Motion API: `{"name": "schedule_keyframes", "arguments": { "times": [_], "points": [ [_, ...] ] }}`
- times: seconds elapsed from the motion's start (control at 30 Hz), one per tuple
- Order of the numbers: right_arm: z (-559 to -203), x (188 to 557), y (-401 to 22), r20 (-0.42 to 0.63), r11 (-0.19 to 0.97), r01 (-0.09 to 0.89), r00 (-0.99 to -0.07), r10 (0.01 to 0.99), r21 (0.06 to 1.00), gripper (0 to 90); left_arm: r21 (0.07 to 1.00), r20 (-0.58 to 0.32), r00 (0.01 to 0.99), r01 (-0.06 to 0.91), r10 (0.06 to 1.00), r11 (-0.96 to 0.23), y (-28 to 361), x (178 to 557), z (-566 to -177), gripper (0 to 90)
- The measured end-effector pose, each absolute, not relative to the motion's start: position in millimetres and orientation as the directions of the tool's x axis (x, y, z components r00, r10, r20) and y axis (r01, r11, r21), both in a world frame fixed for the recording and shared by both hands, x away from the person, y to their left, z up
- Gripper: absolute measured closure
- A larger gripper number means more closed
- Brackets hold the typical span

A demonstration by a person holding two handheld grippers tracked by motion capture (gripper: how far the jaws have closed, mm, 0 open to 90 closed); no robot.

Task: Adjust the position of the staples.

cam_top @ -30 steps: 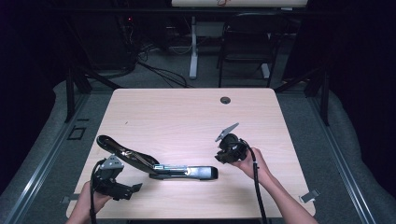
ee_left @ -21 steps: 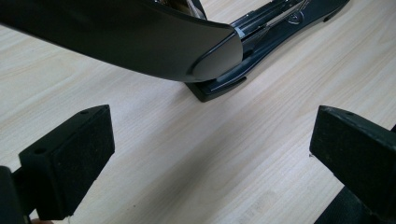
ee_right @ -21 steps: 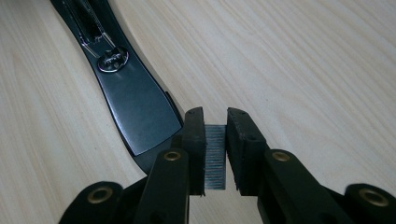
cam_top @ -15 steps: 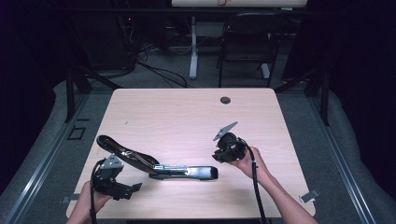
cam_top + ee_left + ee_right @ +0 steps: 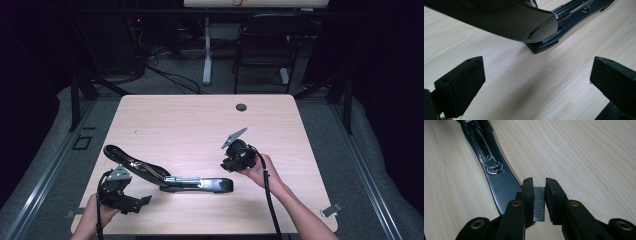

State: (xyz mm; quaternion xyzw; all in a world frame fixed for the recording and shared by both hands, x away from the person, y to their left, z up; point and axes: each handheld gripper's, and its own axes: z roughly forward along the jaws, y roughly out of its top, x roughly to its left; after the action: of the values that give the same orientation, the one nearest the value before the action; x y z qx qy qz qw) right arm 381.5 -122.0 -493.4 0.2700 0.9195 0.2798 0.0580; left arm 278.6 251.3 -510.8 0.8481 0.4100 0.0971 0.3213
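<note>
Stapler lies opened flat on the surface. Staple strip is pinched in right hand-held gripper, just beside the base; loading into the open channel is judged next. Left hand-held gripper is spread.

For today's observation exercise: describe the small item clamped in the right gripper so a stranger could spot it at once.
On the wooden table, follow the opened black stapler to its flat base end, where the right gripper hovers. Between its black pads sits a strip of staples, a small grey block, finely ribbed and metallic, unlike everything black around it.
</note>
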Motion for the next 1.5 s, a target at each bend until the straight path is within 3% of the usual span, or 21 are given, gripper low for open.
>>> {"name": "schedule_keyframes", "arguments": {
  "times": [1.5],
  "points": [
    [-482.8,391.8,-54.0,0.065,0.731,0.313,-0.936,0.347,0.606,78.3,0.61,-0.127,0.638,0.654,0.759,-0.447,253.7,280.0,-510.7,0.0]
  ]
}}
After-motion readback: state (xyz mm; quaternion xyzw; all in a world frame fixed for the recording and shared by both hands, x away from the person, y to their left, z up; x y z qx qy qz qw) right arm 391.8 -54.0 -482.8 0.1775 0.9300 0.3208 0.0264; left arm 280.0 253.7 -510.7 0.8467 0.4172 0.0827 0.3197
